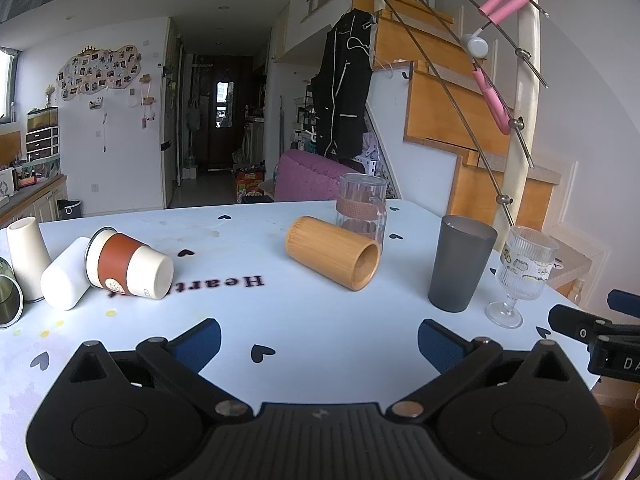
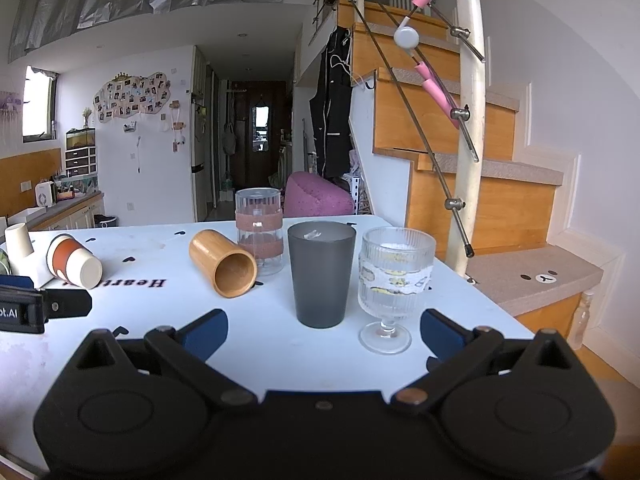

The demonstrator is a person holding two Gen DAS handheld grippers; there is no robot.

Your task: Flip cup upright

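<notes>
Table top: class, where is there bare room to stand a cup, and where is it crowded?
Free: the table between the open left gripper and the bamboo cup; also between the bamboo cup and the orange-banded cup. Crowded: the grey tumbler, goblet and clear glass cluster.

Soft daylight, sharp focus — fisheye-bent edges

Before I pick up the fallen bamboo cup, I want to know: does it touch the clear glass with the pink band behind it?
Cannot tell. In both wrist views the lying bamboo cup overlaps the clear glass with the pink band, so neither contact nor a gap shows.
</notes>
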